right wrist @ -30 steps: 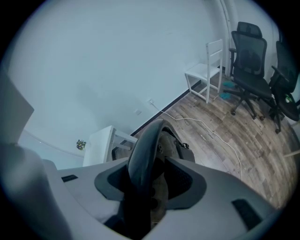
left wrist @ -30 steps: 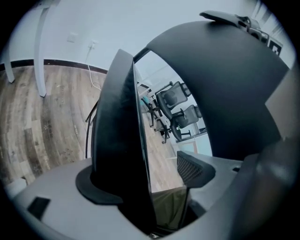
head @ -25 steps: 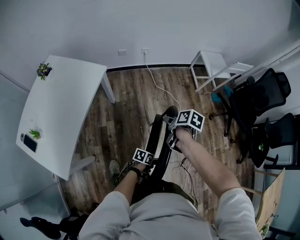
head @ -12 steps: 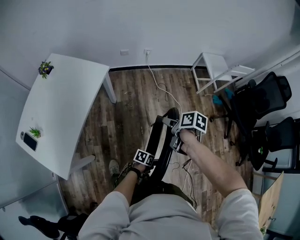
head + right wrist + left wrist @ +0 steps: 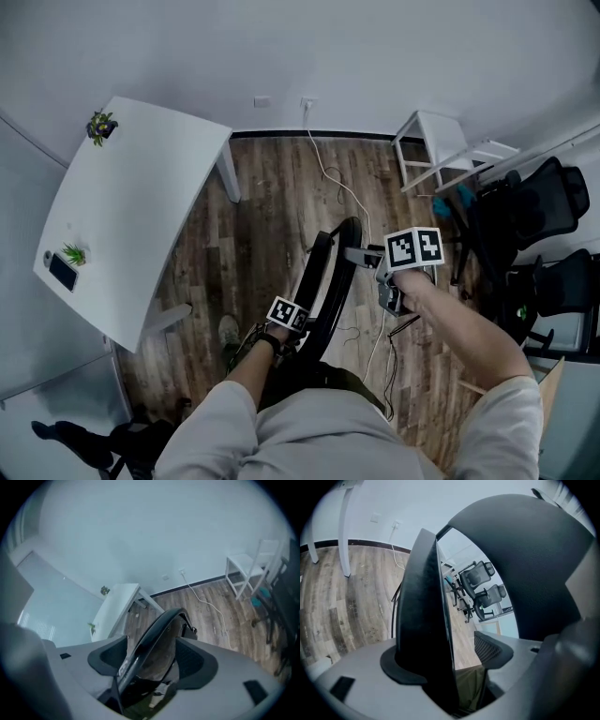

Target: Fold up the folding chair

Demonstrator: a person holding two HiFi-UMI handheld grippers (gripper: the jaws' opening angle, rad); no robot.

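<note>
The black folding chair [image 5: 323,281] stands nearly flat on the wood floor, edge-on below me. My left gripper [image 5: 302,323] is low on its near side. In the left gripper view the chair's dark panel [image 5: 424,611] runs between the jaws of the left gripper [image 5: 447,660]. It lies against the left pad, and a gap shows before the right pad. My right gripper [image 5: 367,255] hovers just right of the chair's top. Its jaws are opening, and the curved frame [image 5: 154,630] shows between and beyond the pads of the right gripper [image 5: 152,660], with neither pad pressing on it.
A white table [image 5: 131,206] with small plants and a phone stands at the left. A white stool [image 5: 431,131] and black office chairs [image 5: 534,197] crowd the right. A white cable [image 5: 328,178] trails over the floor from the wall socket.
My right gripper has come off the chair's top, lifted and shifted right while rolling, and its jaws have widened. The left gripper has stayed put on the chair.
</note>
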